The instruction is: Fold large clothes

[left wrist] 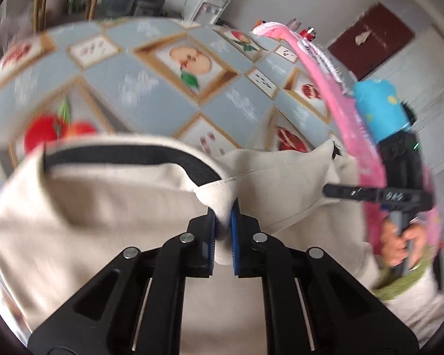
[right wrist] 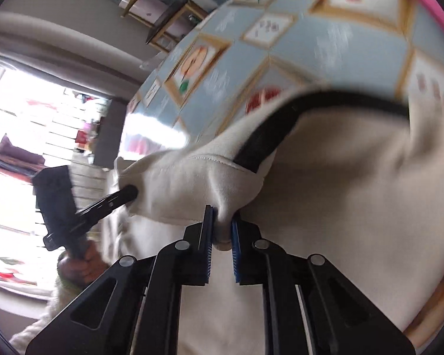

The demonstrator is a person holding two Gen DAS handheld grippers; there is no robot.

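Now both my fingers pinch the cream garment [left wrist: 118, 207]: left fingers [left wrist: 223, 224] and right fingers [right wrist: 222, 227] hold its collar edge, the body lying ahead over the table [left wrist: 151, 88].

Garment [left wrist: 109, 201] was cream with a black neck band [left wrist: 124, 155]. Desk cloth [left wrist: 151, 94] was pale blue, tan-framed white squares with red and peach fruit, green leaves. Left hand-held gripper [left wrist: 223, 227] and right hand-held gripper [right wrist: 223, 230] were black with blue pads. Sleeve cuff [left wrist: 399, 281] was green.
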